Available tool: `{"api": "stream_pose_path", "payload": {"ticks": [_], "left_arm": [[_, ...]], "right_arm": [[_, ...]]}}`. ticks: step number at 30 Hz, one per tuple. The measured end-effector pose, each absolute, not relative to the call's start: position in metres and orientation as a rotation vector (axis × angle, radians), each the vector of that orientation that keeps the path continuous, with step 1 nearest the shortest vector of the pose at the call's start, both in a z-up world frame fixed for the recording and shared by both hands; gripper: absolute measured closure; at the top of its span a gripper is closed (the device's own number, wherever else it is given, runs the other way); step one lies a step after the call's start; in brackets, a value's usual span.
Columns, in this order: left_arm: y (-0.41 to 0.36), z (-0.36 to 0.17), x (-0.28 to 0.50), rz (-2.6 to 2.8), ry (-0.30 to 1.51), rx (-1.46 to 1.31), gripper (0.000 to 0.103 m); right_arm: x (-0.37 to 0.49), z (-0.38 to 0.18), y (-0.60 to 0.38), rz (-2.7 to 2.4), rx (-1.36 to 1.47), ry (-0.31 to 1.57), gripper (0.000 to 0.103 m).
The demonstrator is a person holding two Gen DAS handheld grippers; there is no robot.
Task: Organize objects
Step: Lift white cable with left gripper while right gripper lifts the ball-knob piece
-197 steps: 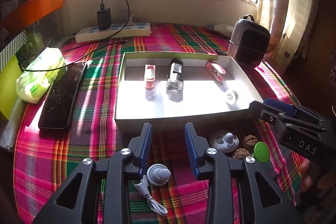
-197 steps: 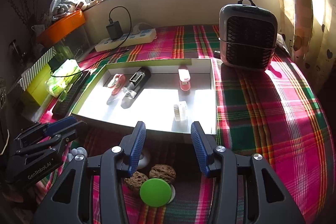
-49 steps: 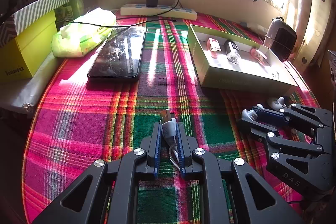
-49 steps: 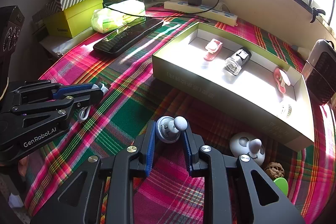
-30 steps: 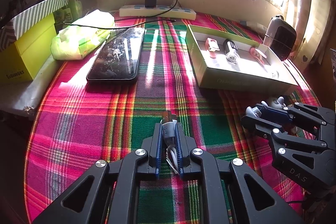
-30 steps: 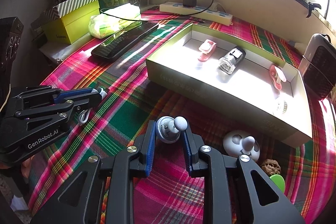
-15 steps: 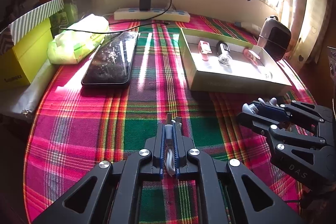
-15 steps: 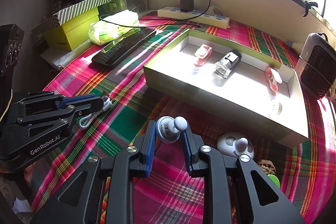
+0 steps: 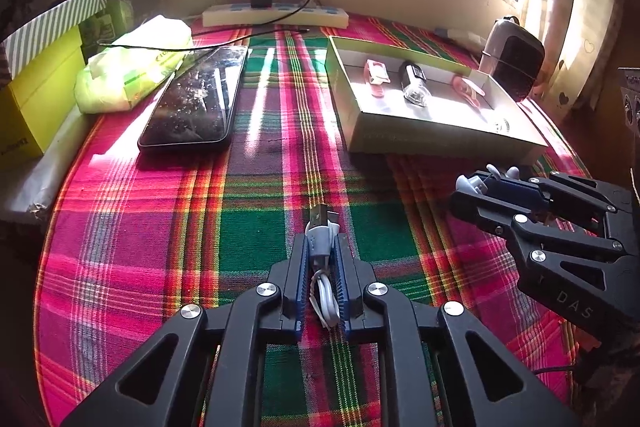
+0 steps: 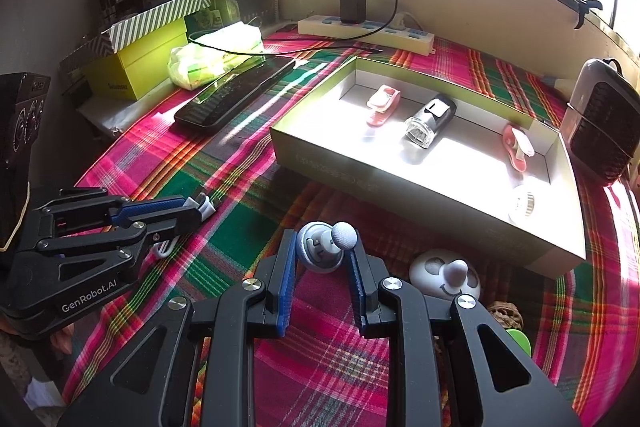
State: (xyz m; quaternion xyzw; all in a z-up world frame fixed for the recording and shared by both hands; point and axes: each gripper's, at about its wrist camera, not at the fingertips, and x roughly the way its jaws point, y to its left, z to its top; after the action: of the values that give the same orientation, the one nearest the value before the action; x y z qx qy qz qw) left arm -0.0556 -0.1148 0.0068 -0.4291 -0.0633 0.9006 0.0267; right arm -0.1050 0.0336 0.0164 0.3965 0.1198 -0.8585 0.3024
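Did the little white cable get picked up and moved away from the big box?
Yes. The coiled white USB cable, once lying just before the shallow cardboard box, now sits pinched in the left tongs, farther back and left of it.

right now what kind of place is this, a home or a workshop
Most likely a home, a table by a window: a plaid tablecloth, heart-print curtains, a power strip with a charger plugged in, and a phone.
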Motion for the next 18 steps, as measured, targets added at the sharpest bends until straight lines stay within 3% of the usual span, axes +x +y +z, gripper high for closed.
{"api": "stream_pose_path", "payload": {"ticks": [18], "left_arm": [[-0.108, 0.030, -0.060, 2.815, -0.173, -1.246, 0.093]], "right_arm": [[-0.105, 0.026, 0.039, -2.294, 1.029, 0.308, 0.078]]}}
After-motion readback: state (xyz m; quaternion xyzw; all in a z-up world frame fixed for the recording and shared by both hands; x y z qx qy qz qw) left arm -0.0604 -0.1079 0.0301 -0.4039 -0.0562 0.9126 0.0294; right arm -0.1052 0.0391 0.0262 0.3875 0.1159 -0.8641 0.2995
